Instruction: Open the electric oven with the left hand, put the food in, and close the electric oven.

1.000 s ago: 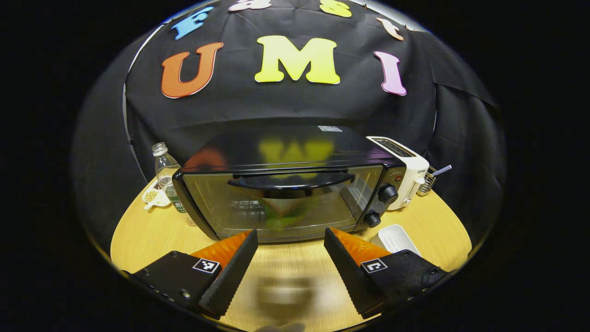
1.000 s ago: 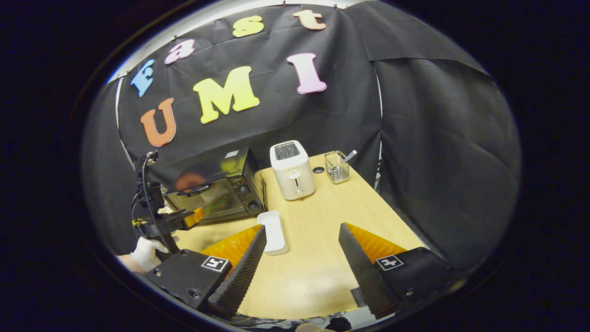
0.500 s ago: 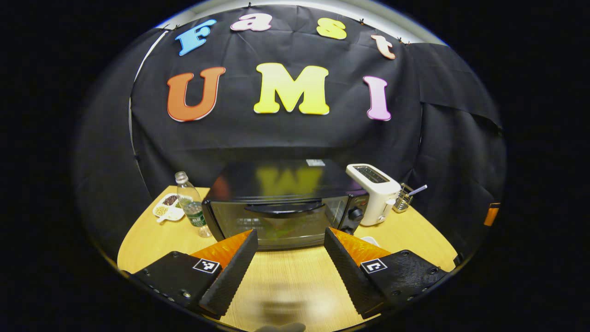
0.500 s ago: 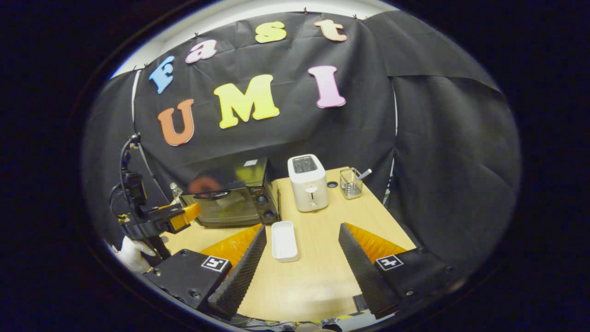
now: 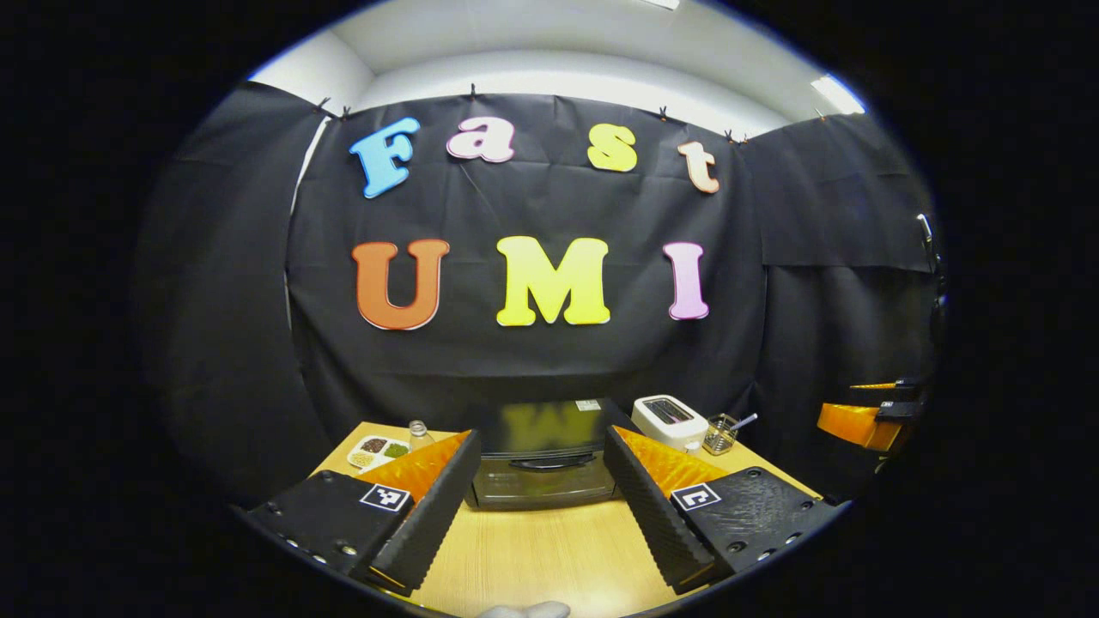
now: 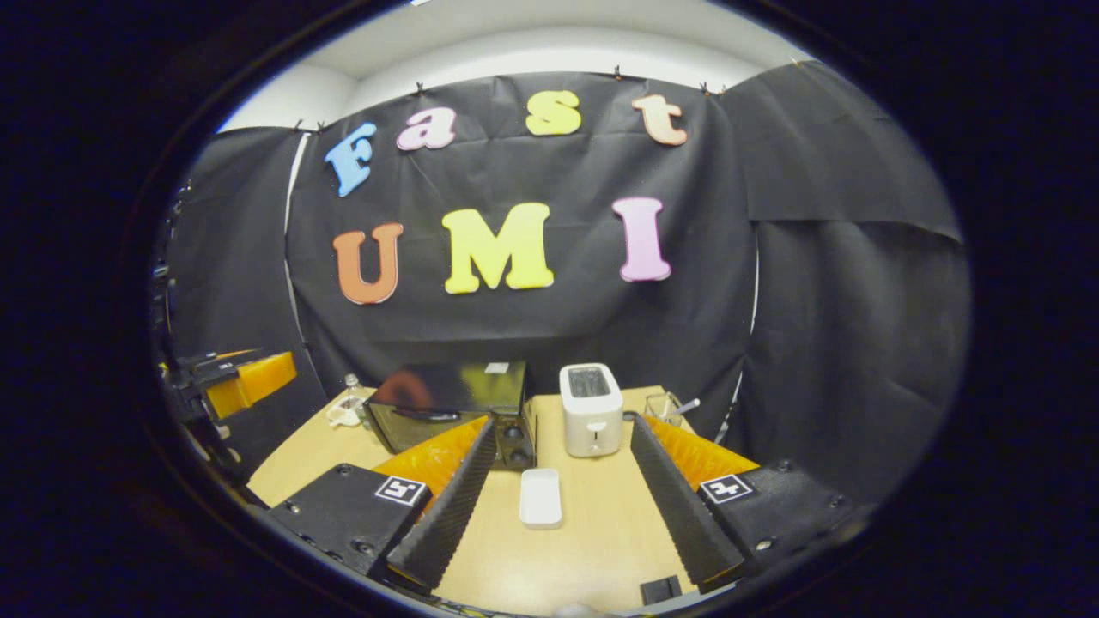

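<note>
- The left gripper [image 5: 541,506] has its 2 fingers spread wide with nothing between them, and it hangs near the front edge of the table [image 5: 549,549], well back from the electric oven [image 5: 543,463].
- That oven sits far across the table, squarely between the fingers in the left gripper view; I judge the gripper is lined up this way because this hand is the one meant to work the door.
- The oven door is shut, its 1 dark handle [image 5: 549,461] running across the top of the glass, where a pull from the front would swing it down.
- The right gripper [image 6: 558,506] is likewise wide open and holds nothing; it hovers over the near table with the white tray [image 6: 541,498] lying between its fingers, apart from both.
- The tray looks empty, and I cannot tell from these views where the food is; green shapes behind the oven glass may be only a reflection.
- Count on the table: 1 oven, 1 white toaster [image 6: 590,408] just right of it, 1 wire holder [image 6: 665,405] with a utensil at the far right, 1 tray.
- At the far left stand 1 clear bottle [image 5: 418,433] and 1 divided dish [image 5: 375,450] of dry bits, out of the door's way.
- The oven has 2 knobs [image 6: 513,445] on its right panel.
</note>
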